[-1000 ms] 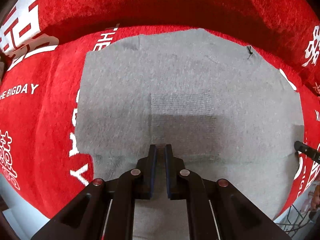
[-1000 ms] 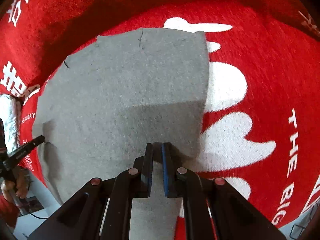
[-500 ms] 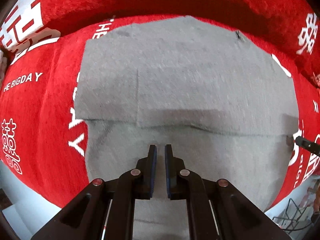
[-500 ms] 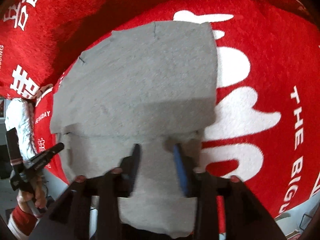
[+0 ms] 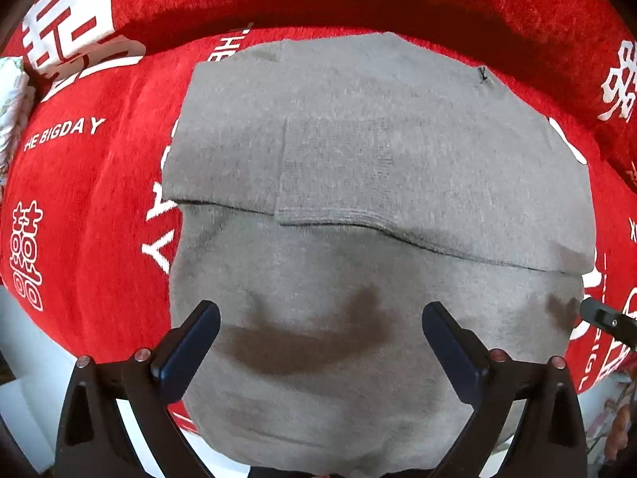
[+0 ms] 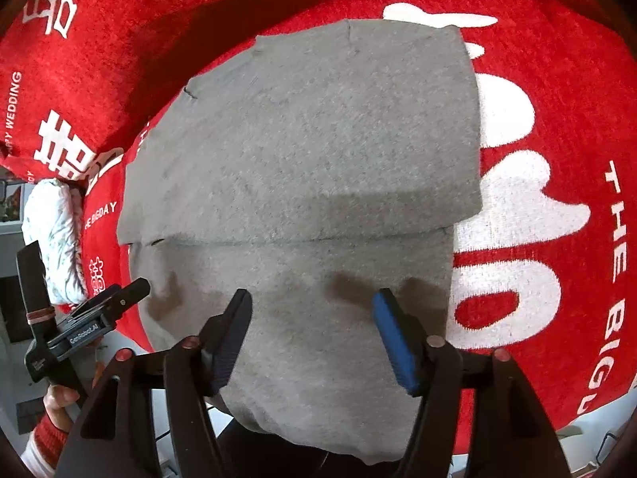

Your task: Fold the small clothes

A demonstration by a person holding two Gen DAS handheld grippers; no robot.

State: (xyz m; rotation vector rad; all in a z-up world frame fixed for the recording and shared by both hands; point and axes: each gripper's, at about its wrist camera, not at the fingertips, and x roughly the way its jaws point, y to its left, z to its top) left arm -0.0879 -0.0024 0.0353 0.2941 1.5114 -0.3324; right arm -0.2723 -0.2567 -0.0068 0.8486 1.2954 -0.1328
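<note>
Left wrist: left gripper [image 5: 320, 316] jaws spread wide, nothing pinched. Grey cloth [image 5: 358, 183] lies on red mat [image 5: 91, 207], far half folded over near half — near hem cut off by frame. Right wrist: right gripper [image 6: 312, 304] jaws also spread, empty; cloth's near edge hangs past the mat, hidden behind the fingers.
</note>
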